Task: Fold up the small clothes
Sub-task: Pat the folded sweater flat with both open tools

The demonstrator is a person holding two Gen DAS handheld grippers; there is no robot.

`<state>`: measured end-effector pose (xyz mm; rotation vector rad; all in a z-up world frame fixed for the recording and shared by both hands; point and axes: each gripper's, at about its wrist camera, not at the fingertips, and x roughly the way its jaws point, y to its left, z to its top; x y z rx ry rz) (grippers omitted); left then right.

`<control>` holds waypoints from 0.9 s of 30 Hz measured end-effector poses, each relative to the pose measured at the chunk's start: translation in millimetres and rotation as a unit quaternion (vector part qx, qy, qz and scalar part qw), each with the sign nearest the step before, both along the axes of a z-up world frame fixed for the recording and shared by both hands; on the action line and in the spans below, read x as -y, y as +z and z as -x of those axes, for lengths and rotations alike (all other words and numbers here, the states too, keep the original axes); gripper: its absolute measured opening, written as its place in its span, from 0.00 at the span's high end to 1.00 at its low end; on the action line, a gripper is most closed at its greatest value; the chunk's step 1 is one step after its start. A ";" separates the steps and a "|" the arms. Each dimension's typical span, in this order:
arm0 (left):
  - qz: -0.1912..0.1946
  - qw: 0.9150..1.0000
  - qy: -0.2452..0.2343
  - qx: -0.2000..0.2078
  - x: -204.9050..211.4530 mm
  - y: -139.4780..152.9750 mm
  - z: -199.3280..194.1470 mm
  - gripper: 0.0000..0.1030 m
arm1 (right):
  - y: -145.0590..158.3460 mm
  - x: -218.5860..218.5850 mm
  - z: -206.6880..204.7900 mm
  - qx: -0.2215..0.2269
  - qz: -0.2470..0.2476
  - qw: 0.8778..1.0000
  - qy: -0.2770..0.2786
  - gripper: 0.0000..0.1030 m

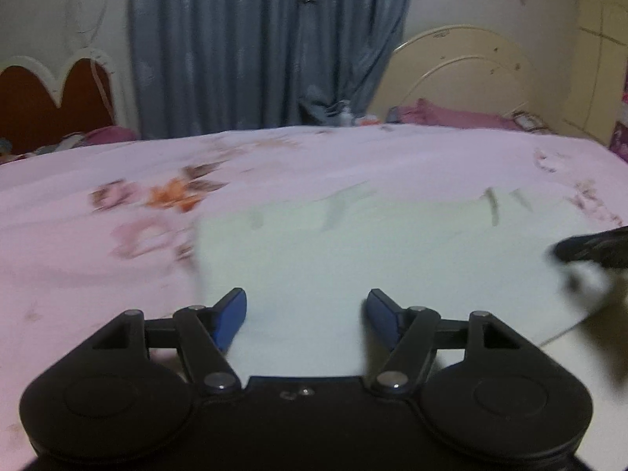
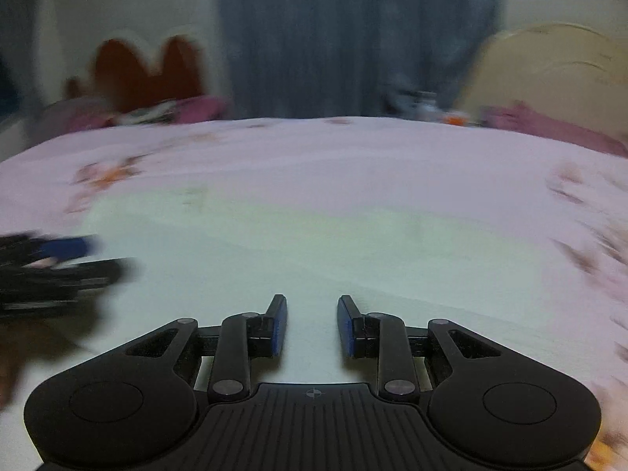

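Pink bedsheet with flower print is covering the whole bed, and a blue curtain is hanging behind it. On the sheet a pale white cloth is lying flat, close to the near edge of the bed. Over this cloth the left gripper is hovering with its jaws standing wide apart and holding nothing. Beside it the right gripper is pointing at the same cloth, its blue pads only partly apart, a clear gap between them, gripping nothing.

My right gripper is showing cut off at the frame edge. My left gripper is smearing into blur, its grip unreadable there.
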<state>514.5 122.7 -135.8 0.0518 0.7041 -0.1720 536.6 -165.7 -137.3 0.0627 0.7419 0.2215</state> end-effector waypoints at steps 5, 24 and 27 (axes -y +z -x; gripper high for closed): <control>-0.009 1.000 0.011 0.003 4.4 9.5 5.7 0.36 | 2.2 16.3 7.1 -0.005 0.019 1.000 -0.020 0.74; 0.014 1.000 -0.023 -0.015 52.9 7.4 33.4 0.34 | 6.0 -51.9 50.8 0.003 0.014 0.999 0.049 0.73; 0.014 1.000 -0.016 -0.015 41.8 7.0 36.2 0.34 | 5.5 -30.4 48.5 -0.001 0.013 1.000 0.011 0.73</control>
